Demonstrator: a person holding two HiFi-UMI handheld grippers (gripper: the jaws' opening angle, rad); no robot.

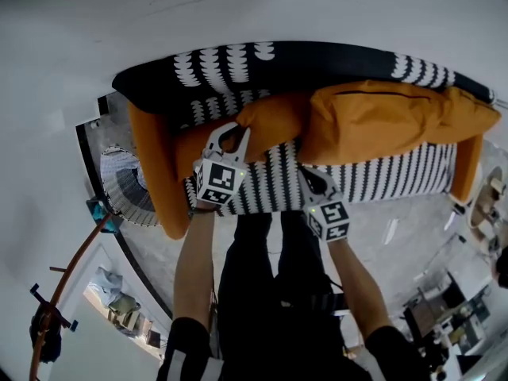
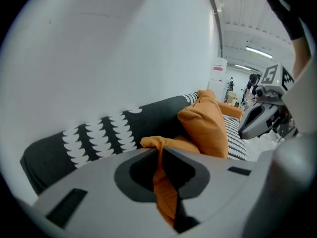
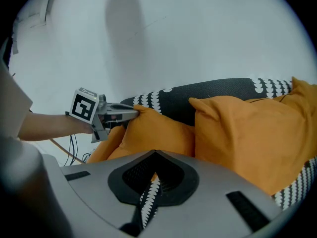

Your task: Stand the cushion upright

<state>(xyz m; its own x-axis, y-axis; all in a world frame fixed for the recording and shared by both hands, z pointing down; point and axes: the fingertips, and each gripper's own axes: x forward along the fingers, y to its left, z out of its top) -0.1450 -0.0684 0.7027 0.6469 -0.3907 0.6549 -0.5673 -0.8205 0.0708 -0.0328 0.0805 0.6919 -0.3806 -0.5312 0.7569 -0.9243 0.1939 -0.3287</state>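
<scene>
Fingers (image 2: pixel 218 157) of the left gripper (image 2: pixel 159 150) pinch the orange cushion (image 2: pixel 166 195); right gripper (image 3: pixel 154 155) fingers clamp the patterned seat cover (image 3: pixel 146 202).

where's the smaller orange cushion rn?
Head view, left of centre: smaller orange cushion by the backrest, beside the big orange cushion, corner pinched by left gripper.

Both forearms reach toward 12 o'clock. The left gripper (image 1: pixel 235 132), at 10 o'clock from the right gripper (image 1: pixel 304 173), pinches the orange cushion (image 1: pixel 270 121); the right one clamps the patterned seat cover (image 1: pixel 381 177).

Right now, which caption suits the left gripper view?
Left gripper pinching a corner of the orange cushion, patterned sofa backrest behind.
</scene>
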